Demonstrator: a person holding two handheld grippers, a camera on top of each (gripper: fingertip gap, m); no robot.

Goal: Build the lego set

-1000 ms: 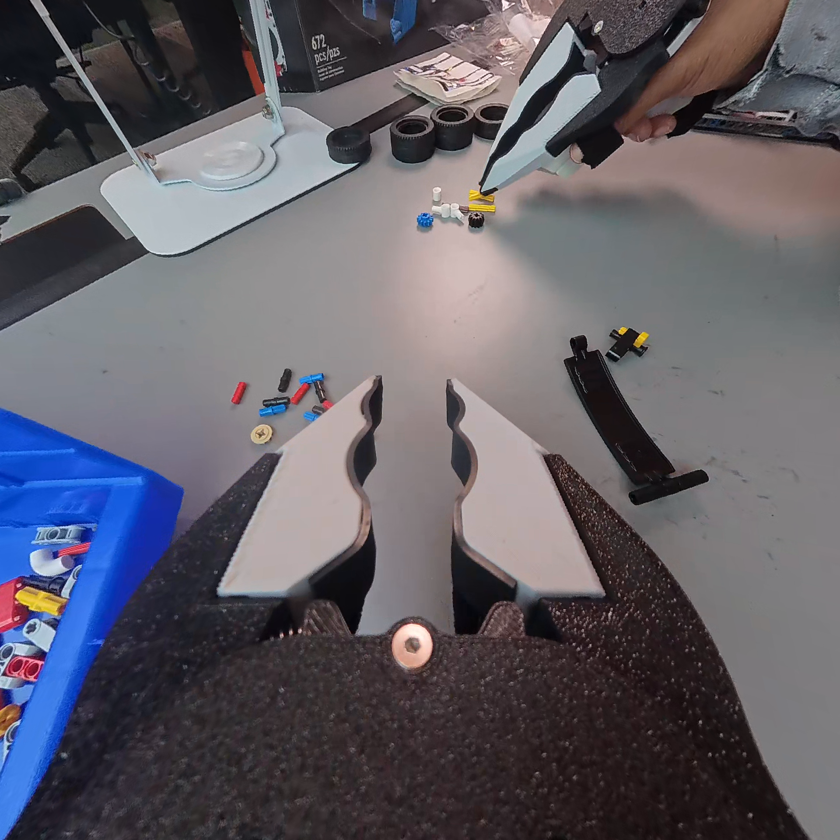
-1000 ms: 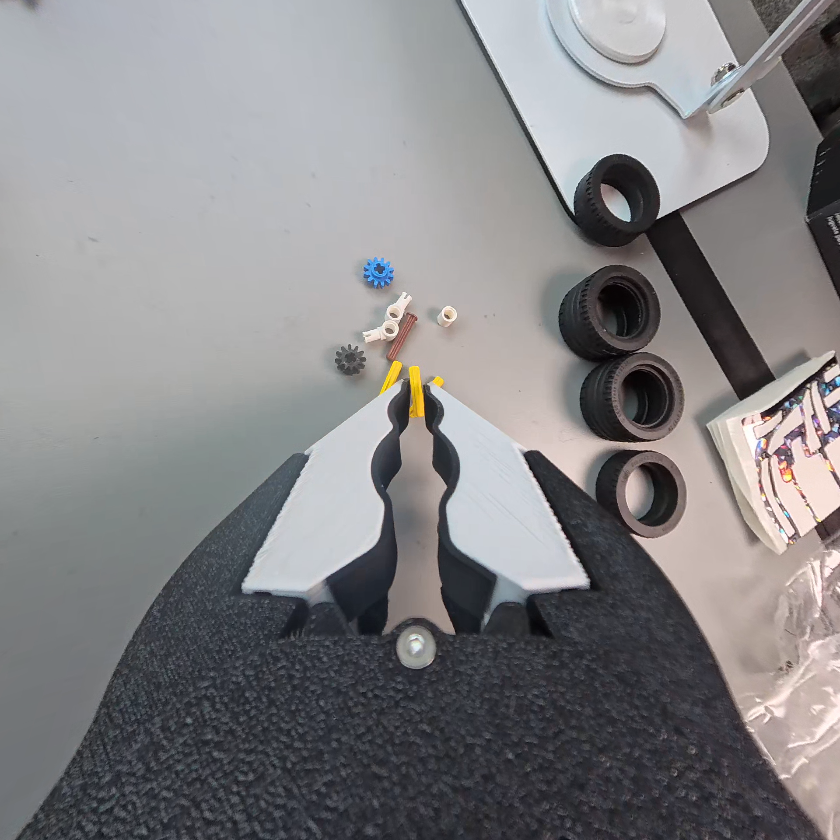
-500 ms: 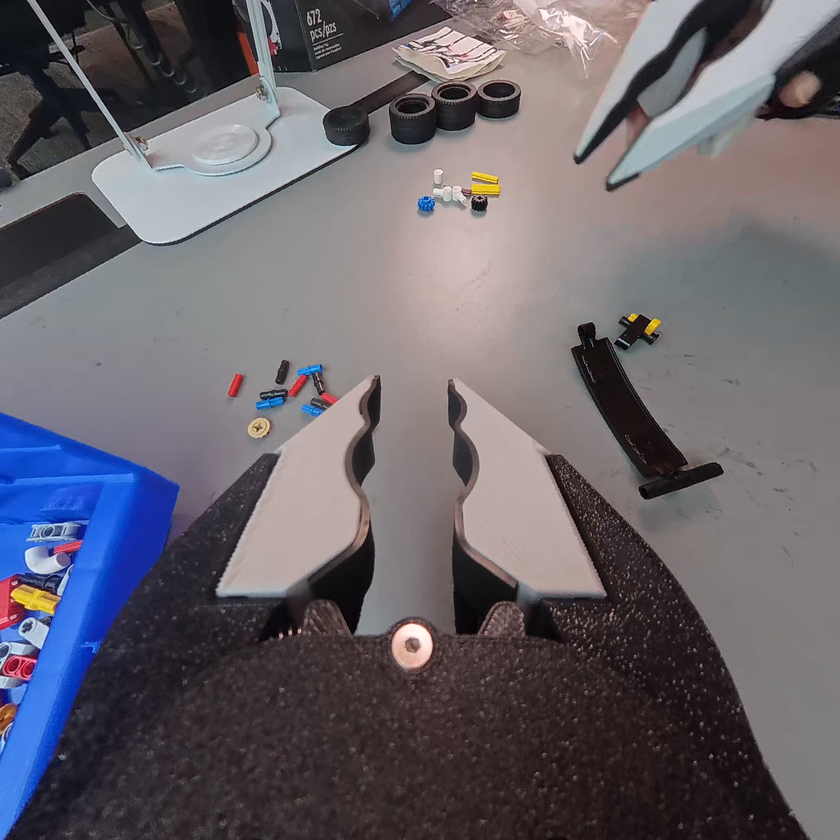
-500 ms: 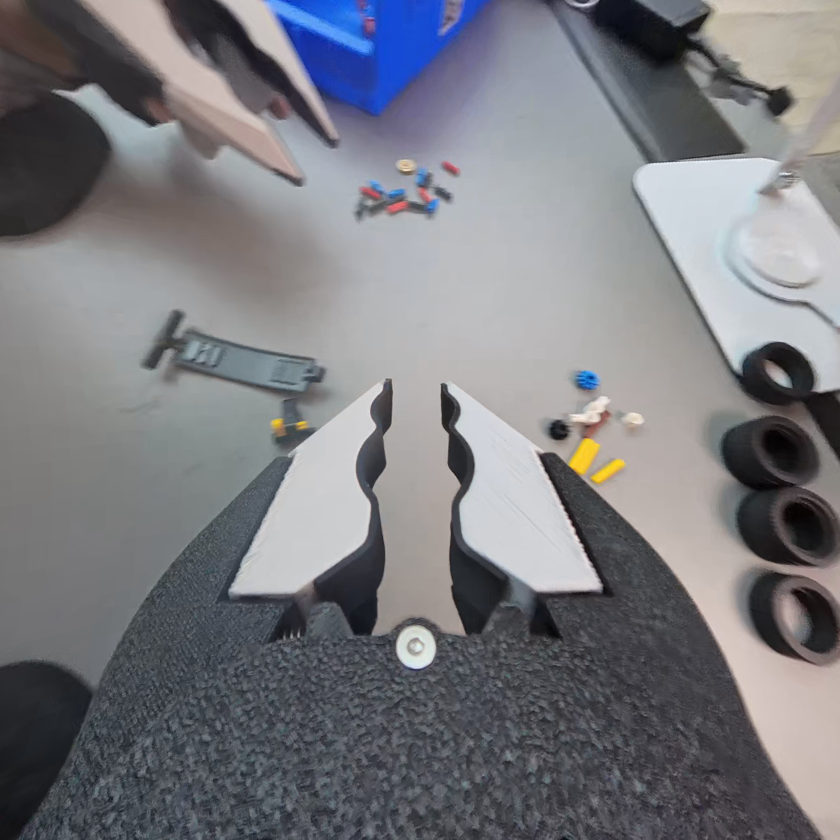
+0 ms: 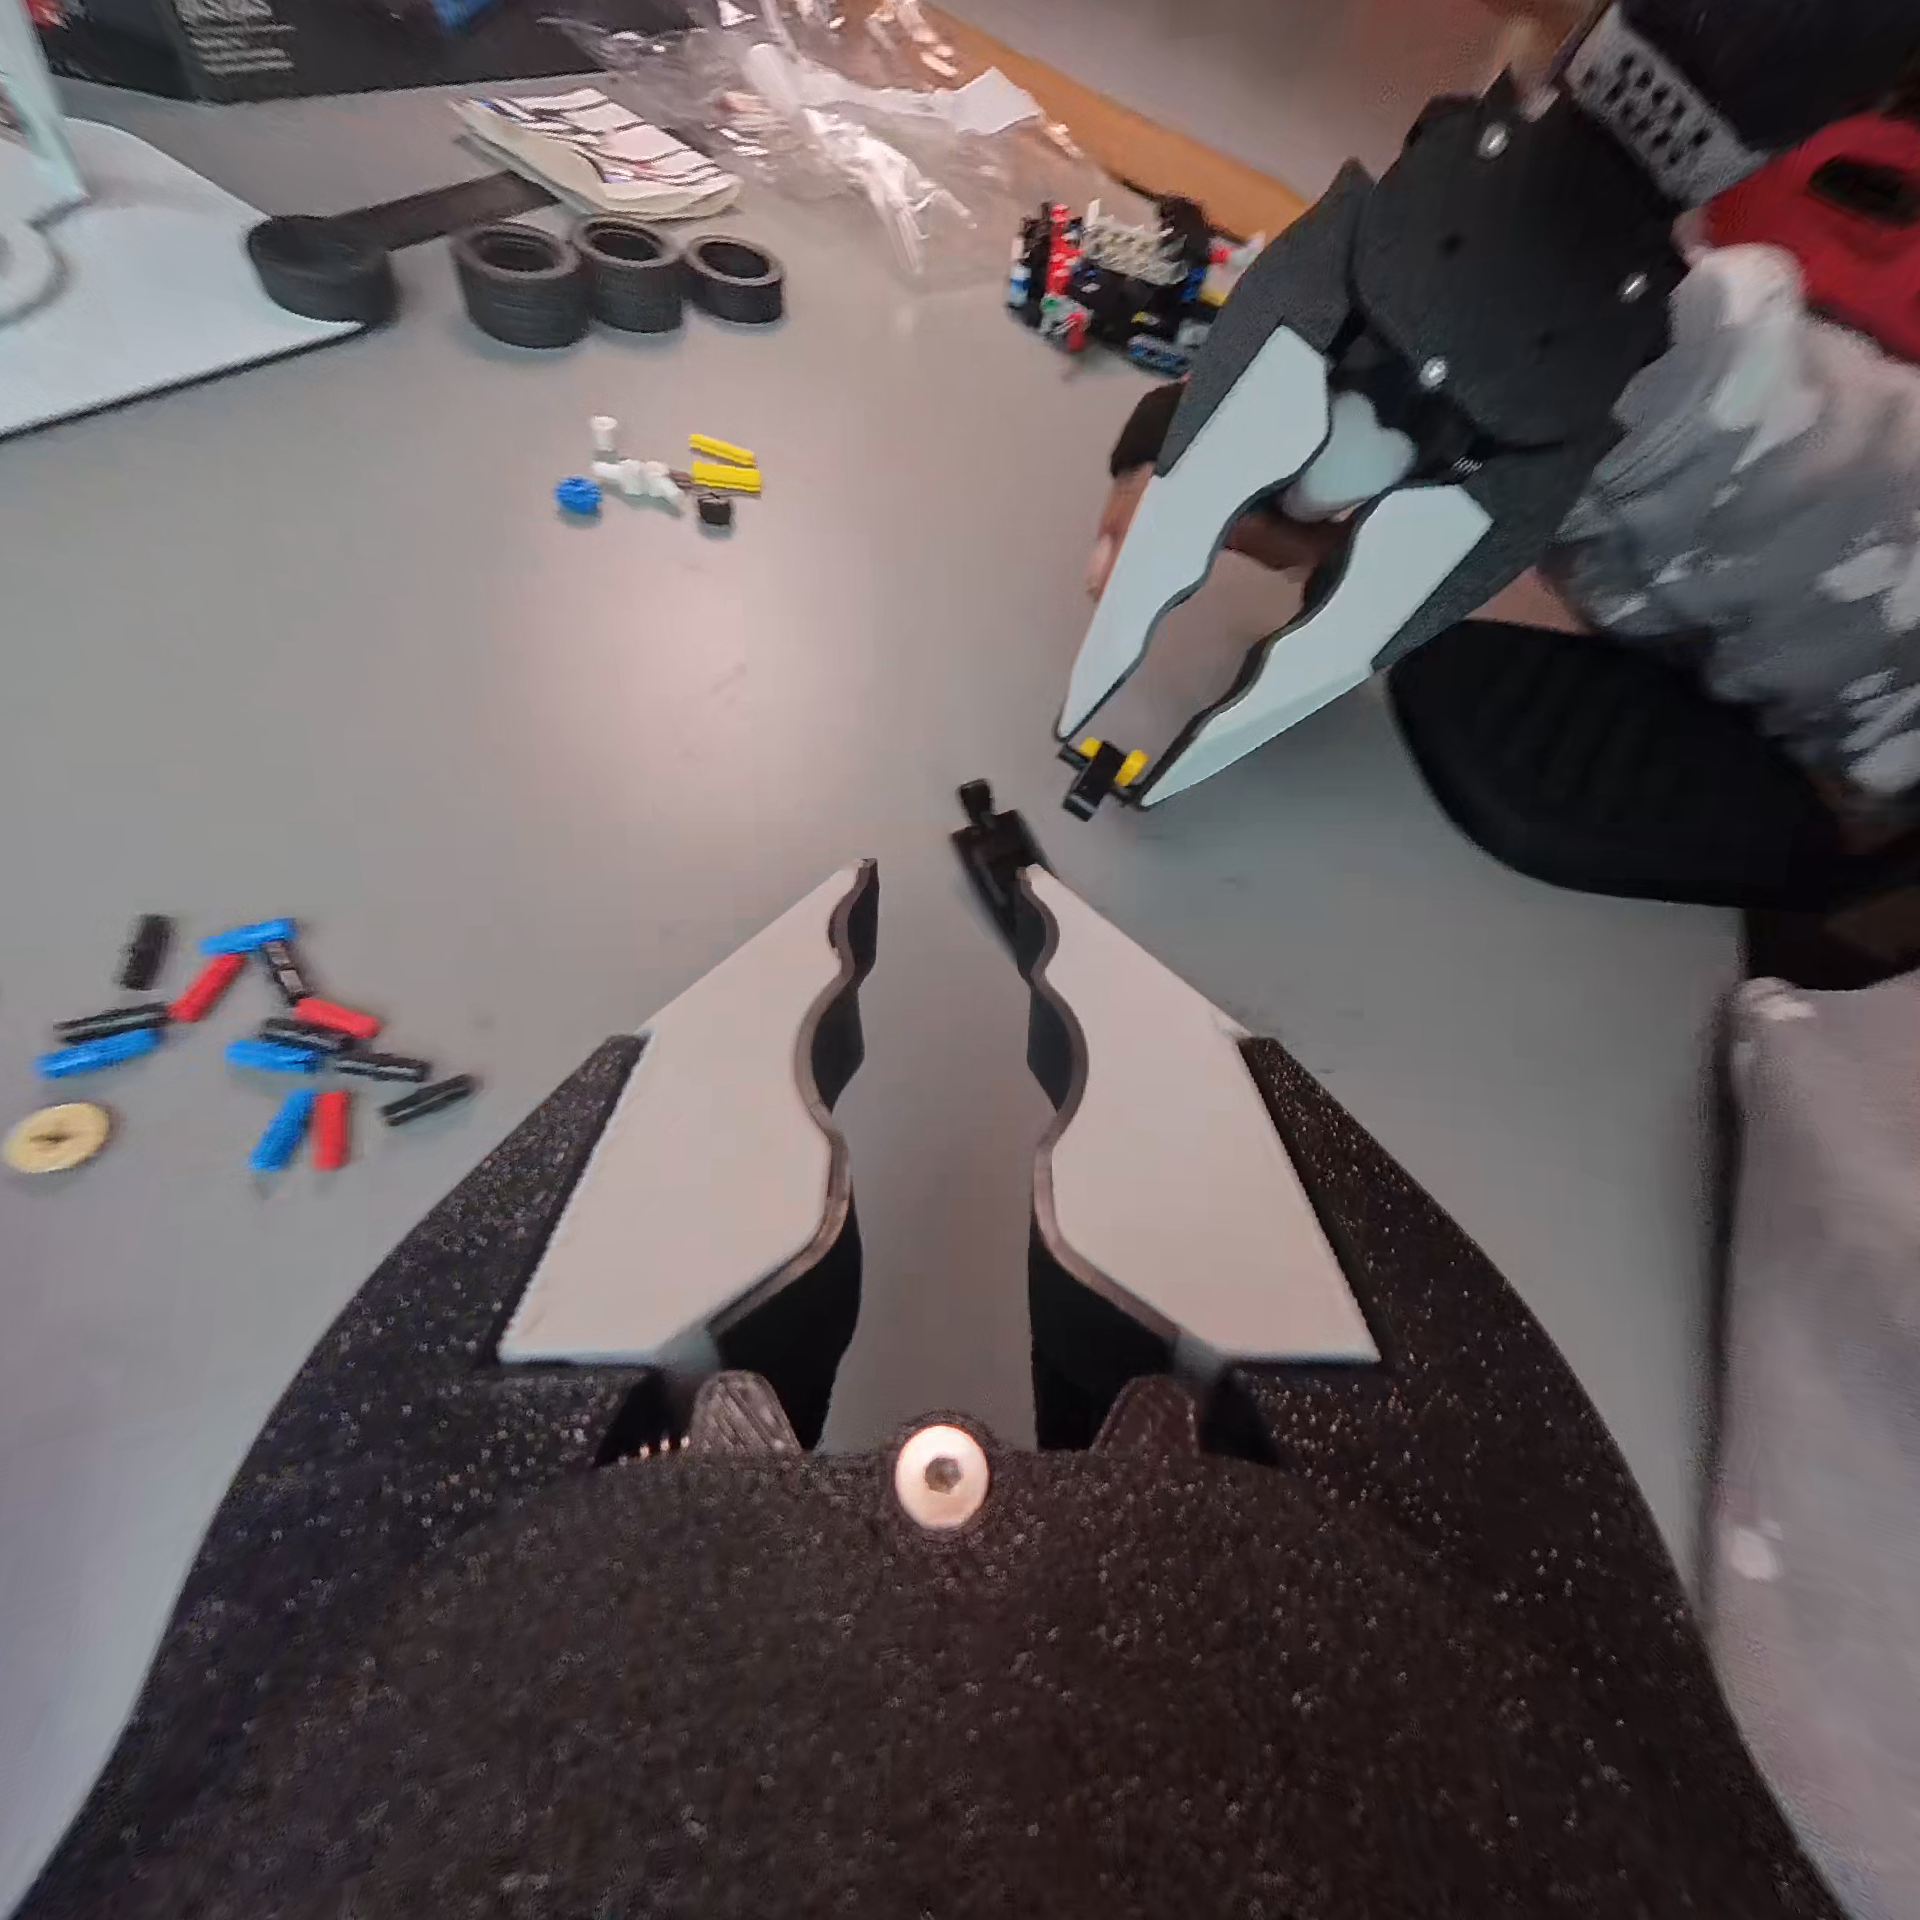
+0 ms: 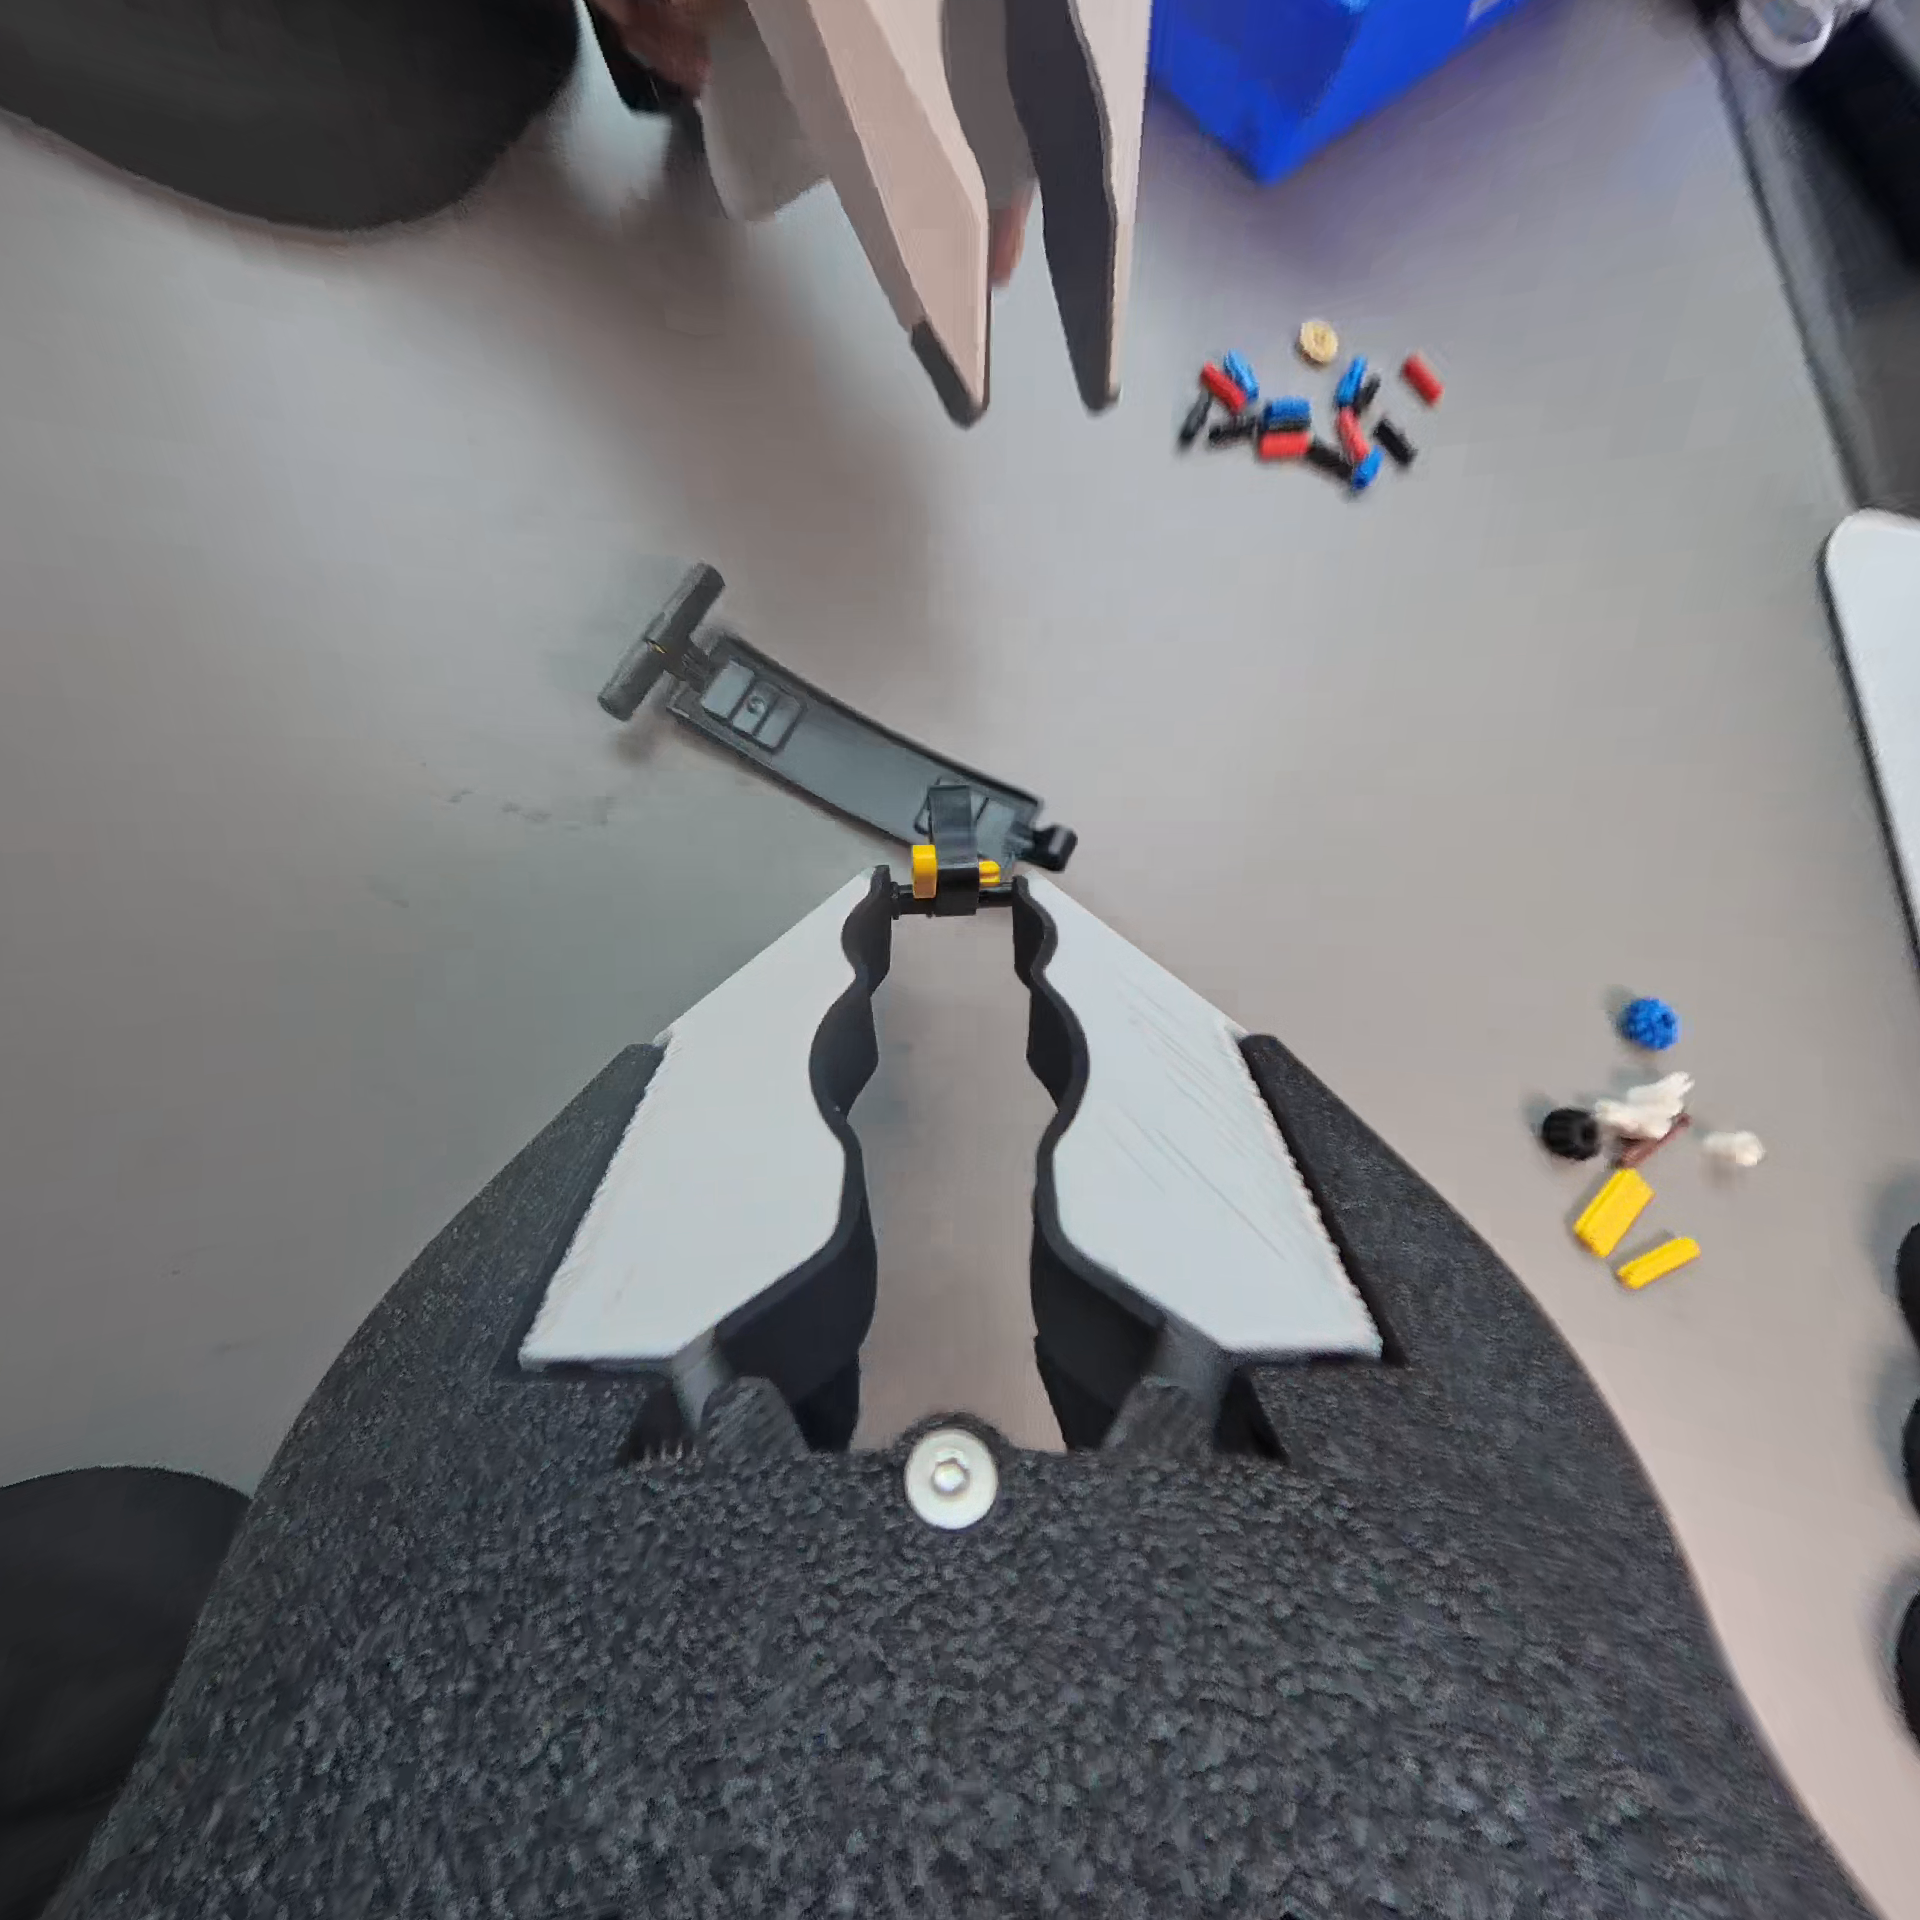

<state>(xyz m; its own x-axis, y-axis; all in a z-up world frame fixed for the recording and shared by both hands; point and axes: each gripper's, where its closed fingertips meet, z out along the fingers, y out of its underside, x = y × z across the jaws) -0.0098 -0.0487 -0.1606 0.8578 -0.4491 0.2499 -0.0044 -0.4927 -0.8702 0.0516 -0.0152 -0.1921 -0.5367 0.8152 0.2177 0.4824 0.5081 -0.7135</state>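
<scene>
Fingers of the right gripper (image 6: 951, 896) are tilted down to the grey table (image 6: 312, 540), their tips either side of a small black-and-yellow lego piece (image 6: 948, 878) and touching its ends; whether they squeeze it or merely bracket it cannot be told. That piece sits just beside the near end of a long curved black lego panel (image 6: 831, 743), which lies flat and carries a crossbar at its far end. The left gripper (image 5: 951, 883) hovers over the same panel with its fingers a moderate gap apart and nothing between them; its right finger (image 5: 1164, 1122) covers most of the panel.

Beyond the panel from the right wrist view lies a scatter of red, blue and black pins (image 6: 1314, 416) with a tan disc, and past them a blue bin (image 6: 1288, 94). To the panel's right are two yellow pieces (image 6: 1631, 1231), a blue gear (image 6: 1648, 1022) and small white and black bits. In the left wrist view, four black tyres (image 5: 613, 275), clear plastic bags (image 5: 883, 135) and a partly built lego assembly (image 5: 1117, 275) sit at the table's far side.
</scene>
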